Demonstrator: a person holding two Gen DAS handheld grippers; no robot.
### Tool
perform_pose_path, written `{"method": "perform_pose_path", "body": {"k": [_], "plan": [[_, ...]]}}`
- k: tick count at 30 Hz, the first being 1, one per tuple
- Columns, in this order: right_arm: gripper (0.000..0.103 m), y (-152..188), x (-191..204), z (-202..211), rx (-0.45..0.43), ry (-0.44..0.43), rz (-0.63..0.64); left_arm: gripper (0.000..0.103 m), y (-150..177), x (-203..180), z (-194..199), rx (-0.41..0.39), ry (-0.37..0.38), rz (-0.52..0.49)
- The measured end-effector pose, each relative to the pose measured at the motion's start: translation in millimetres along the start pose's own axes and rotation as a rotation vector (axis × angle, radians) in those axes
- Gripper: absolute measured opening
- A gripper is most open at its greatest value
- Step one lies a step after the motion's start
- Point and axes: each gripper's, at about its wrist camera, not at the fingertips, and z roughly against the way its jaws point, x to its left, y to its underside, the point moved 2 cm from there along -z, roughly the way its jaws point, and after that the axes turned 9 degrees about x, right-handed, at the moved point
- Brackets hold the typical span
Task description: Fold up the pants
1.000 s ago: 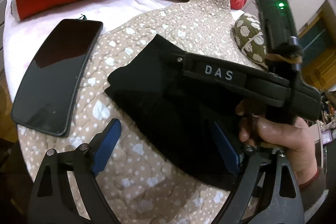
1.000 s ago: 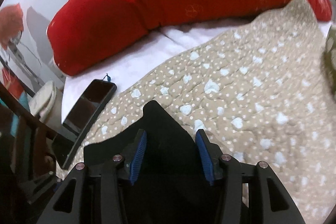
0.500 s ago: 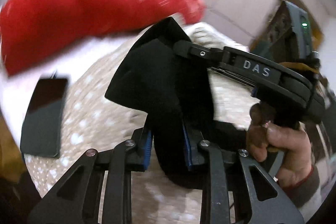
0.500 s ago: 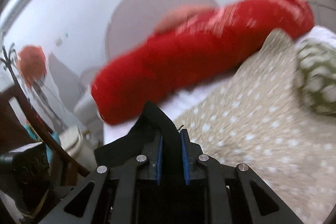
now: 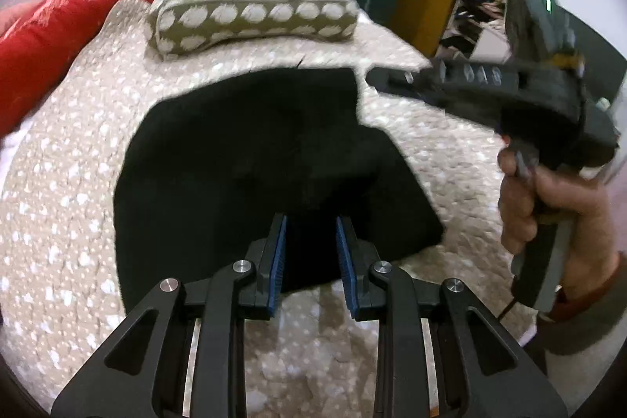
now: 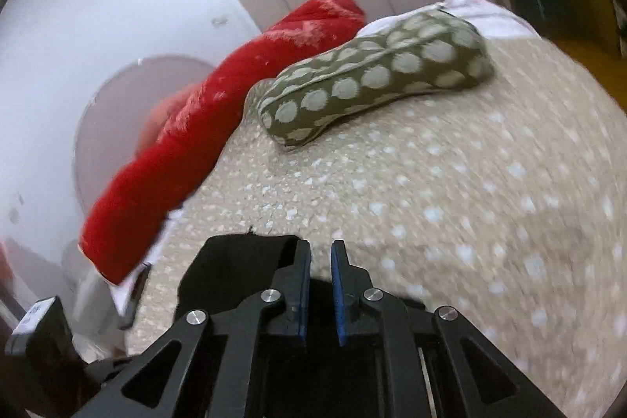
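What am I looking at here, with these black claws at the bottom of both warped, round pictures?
There is no robot. A person carries a two-finger gripper in each hand, each with a wide-angle camera looking along its fingers. One picture comes from the left gripper, the other from the right gripper. The left view also shows the hand holding the right tool. Below is a dotted beige bedspread with an olive spotted cushion and a red pillow. The left gripper pinches the black pants between its blue pads. The right gripper's jaws are opening. Black cloth shows deep between them, but a grip is unclear.
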Motion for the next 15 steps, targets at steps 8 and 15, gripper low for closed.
{"method": "perform_pose_path", "body": {"k": [8, 15], "plan": [[0.054, 21, -2, -5, 0.008, -0.160, -0.119, 0.040, -4, 31, 46, -0.084, -0.064, -0.012], [0.038, 34, 21, -56, 0.097, -0.016, -0.075, 0.040, 0, 85, 35, -0.037, -0.115, 0.193]]}}
